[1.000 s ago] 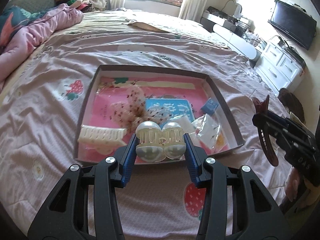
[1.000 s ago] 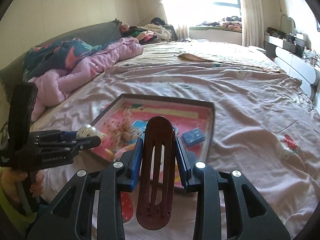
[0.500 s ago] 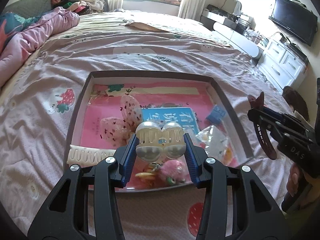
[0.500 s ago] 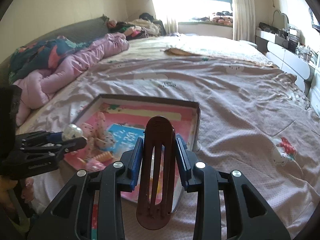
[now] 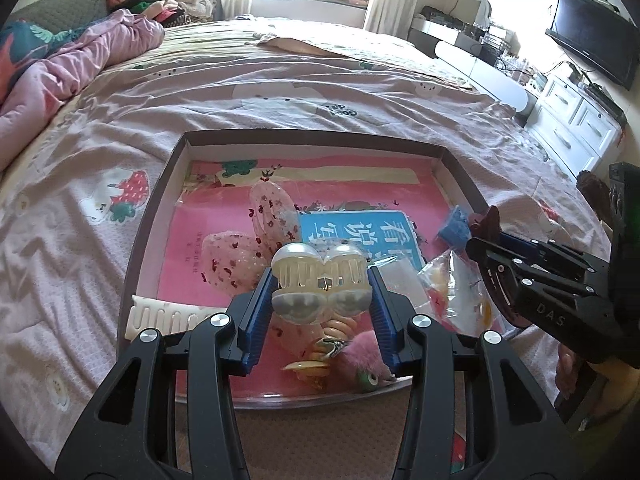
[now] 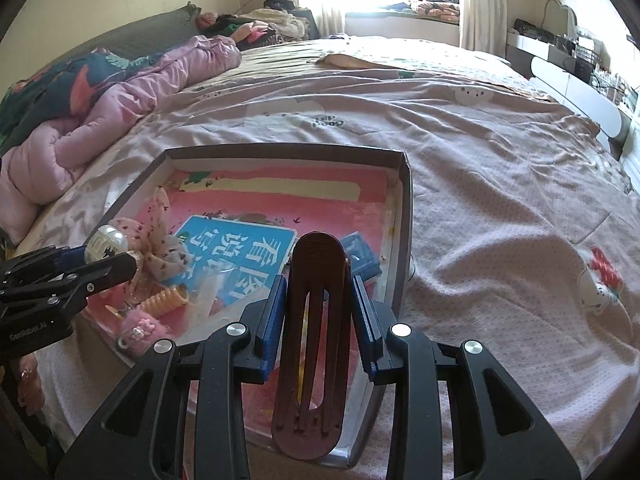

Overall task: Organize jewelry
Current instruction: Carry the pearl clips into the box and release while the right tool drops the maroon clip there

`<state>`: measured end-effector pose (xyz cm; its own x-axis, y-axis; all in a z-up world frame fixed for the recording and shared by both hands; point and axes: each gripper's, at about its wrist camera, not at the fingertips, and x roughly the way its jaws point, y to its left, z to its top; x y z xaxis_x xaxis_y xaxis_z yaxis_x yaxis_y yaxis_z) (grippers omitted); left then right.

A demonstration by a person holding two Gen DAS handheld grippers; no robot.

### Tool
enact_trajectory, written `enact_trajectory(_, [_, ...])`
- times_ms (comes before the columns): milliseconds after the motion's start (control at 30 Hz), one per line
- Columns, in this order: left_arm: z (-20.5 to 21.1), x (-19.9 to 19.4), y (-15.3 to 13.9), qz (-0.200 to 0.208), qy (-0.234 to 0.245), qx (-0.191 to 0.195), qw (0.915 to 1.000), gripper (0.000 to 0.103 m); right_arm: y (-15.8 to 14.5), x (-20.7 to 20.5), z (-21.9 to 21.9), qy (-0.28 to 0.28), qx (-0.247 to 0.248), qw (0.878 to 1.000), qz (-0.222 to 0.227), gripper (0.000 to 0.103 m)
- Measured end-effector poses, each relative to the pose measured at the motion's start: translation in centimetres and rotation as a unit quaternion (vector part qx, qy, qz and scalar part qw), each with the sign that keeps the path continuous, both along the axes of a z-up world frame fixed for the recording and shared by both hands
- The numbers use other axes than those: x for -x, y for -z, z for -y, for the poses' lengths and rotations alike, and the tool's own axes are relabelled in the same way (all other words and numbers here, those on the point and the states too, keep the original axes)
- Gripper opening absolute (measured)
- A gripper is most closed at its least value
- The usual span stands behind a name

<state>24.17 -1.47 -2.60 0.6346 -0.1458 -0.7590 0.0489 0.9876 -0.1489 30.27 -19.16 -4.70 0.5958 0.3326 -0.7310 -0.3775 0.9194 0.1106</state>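
A shallow brown-rimmed tray (image 5: 152,204) (image 6: 406,216) with a pink lining lies on the bed. My left gripper (image 5: 320,280) is shut on a pearly white claw clip (image 5: 318,282) and hovers over the tray's near half. My right gripper (image 6: 318,276) is shut on a long dark red hair clip (image 6: 316,320) above the tray's near right corner. Inside the tray lie a spotted sheer bow (image 5: 256,240), a cream comb clip (image 5: 160,314), a blue card (image 5: 360,232), a small blue box (image 5: 454,228), a plastic bag (image 5: 448,284), an orange coil tie (image 6: 166,300) and a pink fluffy piece (image 6: 140,330).
The bed carries a pinkish sheet with strawberry prints (image 5: 124,196). A pink quilt (image 6: 120,112) is bunched at the left. A white dresser (image 5: 576,124) and a wall television (image 5: 592,44) stand on the right. A hand (image 6: 28,376) holds the left tool.
Both grippers came forward and down over the tray, which now looks larger and nearer. The right gripper's dark red clip now hangs above the tray's near right corner. Both grips unchanged.
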Motion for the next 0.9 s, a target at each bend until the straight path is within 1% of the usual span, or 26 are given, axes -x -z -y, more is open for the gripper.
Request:
enact_trajectory(133, [0.0,-0.2,0.4,-0.004,0.002,-0.001,1.0,0.037,0.2,0.0,0.2,0.006,-0.001,1.0,-0.004,0.032])
enact_trajectory(333, [0.1,-0.2,0.5,-0.011,0.003,-0.001,0.9999,0.037,0.1,0.8,0.2,-0.002,-0.003,1.0,-0.006,0.032])
enact_trajectory(400, [0.1,-0.1,0.5,-0.01,0.002,-0.001,0.9999,0.041,-0.1,1.0,0.3,-0.002,-0.003,1.0,-0.004,0.037])
enact_trajectory(433, [0.1,-0.1,0.4,-0.01,0.002,-0.002,0.9999,0.046,-0.2,1.2,0.3,-0.002,-0.004,1.0,-0.004,0.039])
enact_trajectory(467, [0.1,0.0,0.3,-0.009,0.002,-0.002,1.0,0.049,-0.2,1.2,0.4,-0.002,-0.004,1.0,-0.004,0.044])
enact_trajectory(567, [0.1,0.2,0.2,-0.009,0.0,-0.001,1.0,0.049,-0.6,1.7,0.6,-0.002,-0.006,1.0,-0.001,0.045])
enact_trajectory(633, [0.1,0.5,0.0,-0.008,-0.002,0.0,1.0,0.051,-1.0,2.1,0.9,-0.002,-0.008,1.0,0.002,0.05])
enact_trajectory(667, [0.1,0.6,-0.1,-0.007,-0.003,0.002,1.0,0.054,-1.2,2.3,1.0,-0.001,-0.01,1.0,0.004,0.055])
enact_trajectory(733, [0.0,1.0,-0.5,-0.005,-0.006,0.002,1.0,0.058,-1.8,2.9,1.4,0.0,-0.016,1.0,0.01,0.058])
enact_trajectory(800, [-0.1,1.3,-0.8,-0.002,-0.008,0.003,1.0,0.059,-2.2,3.3,1.6,0.0,-0.019,1.0,0.013,0.063])
enact_trajectory(833, [-0.2,1.5,-1.1,-0.001,-0.01,0.005,0.9999,0.062,-2.5,3.6,1.8,0.0,-0.02,1.0,0.017,0.065])
enact_trajectory(867, [-0.3,1.7,-1.3,0.001,-0.012,0.006,0.9999,0.067,-2.8,3.8,1.9,0.002,-0.021,1.0,0.02,0.071])
enact_trajectory(900, [-0.3,1.9,-1.5,0.004,-0.015,0.004,0.9999,0.07,-3.0,4.1,2.0,0.003,-0.024,0.999,0.023,0.075])
